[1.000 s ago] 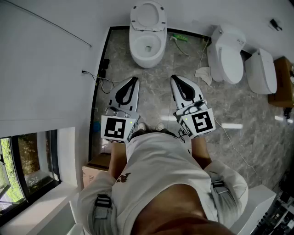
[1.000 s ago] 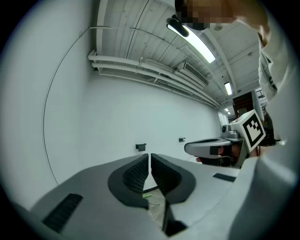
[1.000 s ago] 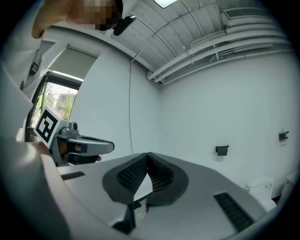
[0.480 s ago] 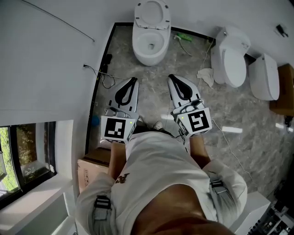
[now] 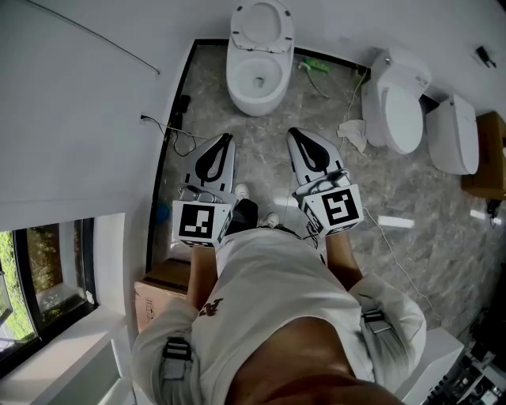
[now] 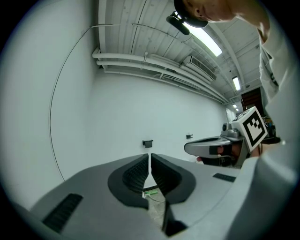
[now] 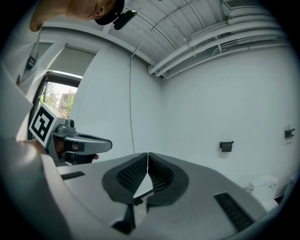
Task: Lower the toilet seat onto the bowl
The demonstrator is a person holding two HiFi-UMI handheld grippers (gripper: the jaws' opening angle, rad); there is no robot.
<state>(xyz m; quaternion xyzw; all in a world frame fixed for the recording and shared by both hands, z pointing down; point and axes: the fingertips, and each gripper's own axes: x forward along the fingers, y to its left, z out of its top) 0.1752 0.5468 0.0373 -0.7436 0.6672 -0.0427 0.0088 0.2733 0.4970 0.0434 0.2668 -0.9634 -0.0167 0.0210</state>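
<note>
Toilet seat [image 5: 239,32] untouched: the left gripper [image 5: 227,139] and right gripper [image 5: 296,133], jaws pressed together and empty, are held side by side above the grey floor [image 5: 269,158]; ahead, well apart, the seat stands raised behind the white bowl [image 5: 254,83].

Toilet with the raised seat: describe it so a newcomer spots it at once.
At the far end of the grey marbled floor, beside the white wall, stands a white ceramic toilet. Its seat is up and its bowl open, unlike the two closed white fixtures to its right.
</note>
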